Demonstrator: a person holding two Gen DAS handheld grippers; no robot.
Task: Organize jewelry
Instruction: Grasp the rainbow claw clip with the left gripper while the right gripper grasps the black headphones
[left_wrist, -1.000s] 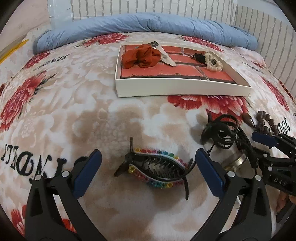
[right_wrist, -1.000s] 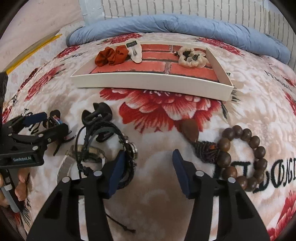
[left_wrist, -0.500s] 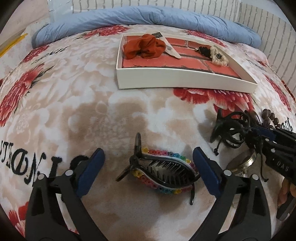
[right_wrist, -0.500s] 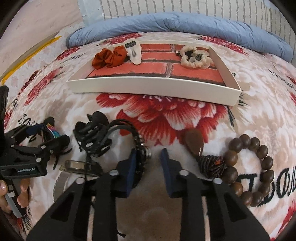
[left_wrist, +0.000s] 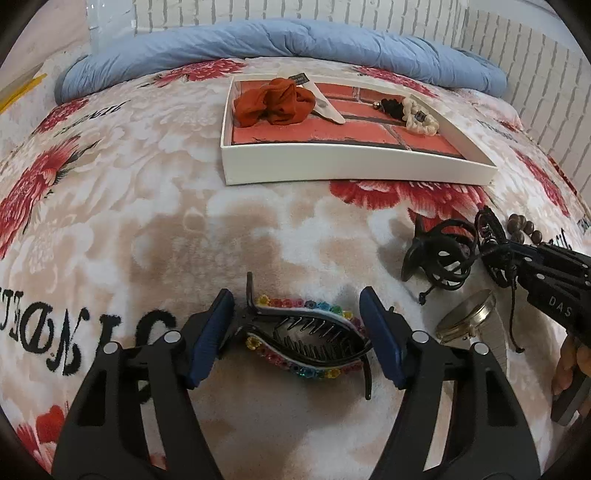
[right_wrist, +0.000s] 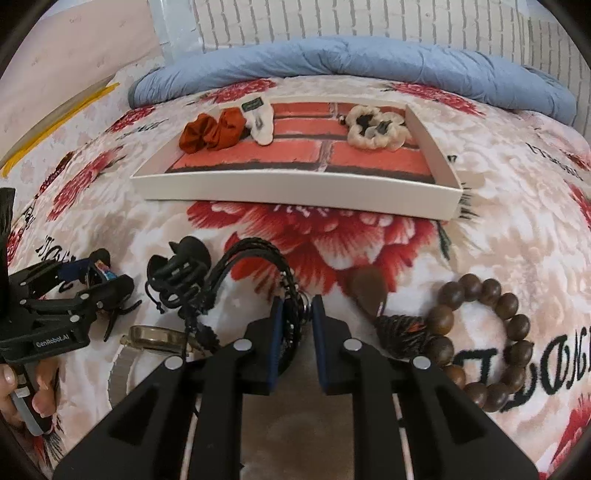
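White-painted brick walls and a rolled blue duvet (left_wrist: 295, 40) frame a bed covered in a plush blanket (left_wrist: 110, 206) printed with red flowers and black lettering. Near the duvet sits a shallow white tray (left_wrist: 332, 170) lined with a brick pattern, holding a rust-orange scrunchie (left_wrist: 273, 101), a pale flat clip (left_wrist: 325, 105) and a cream scrunchie (left_wrist: 419, 118) with a black piece beside it.

Closer to the cameras, the left gripper (left_wrist: 295, 332) straddles a black claw clip trimmed with rainbow beads (left_wrist: 306, 336), which lies flat on the blanket between the blue pads. Its jaws are closing; the left pad is at the clip's hinge end, though contact cannot be confirmed, and the right pad stands just clear of it.

To its right, the right gripper (right_wrist: 297, 314) has its jaws clamped nearly together on a black braided cord bracelet (right_wrist: 255, 254), pinching it at the clasp while the loop arches up over the blanket. Just beside the bracelet rest a plain black claw clip (right_wrist: 181, 269) and a wristwatch with a gold-toned case (right_wrist: 155, 336). Farther right lies a brown wooden bead bracelet (right_wrist: 491, 332) with a knotted cord and a teardrop pendant (right_wrist: 367, 291).

Fingers of one hand (right_wrist: 22, 391) grip the left tool's handle at the frame edge.
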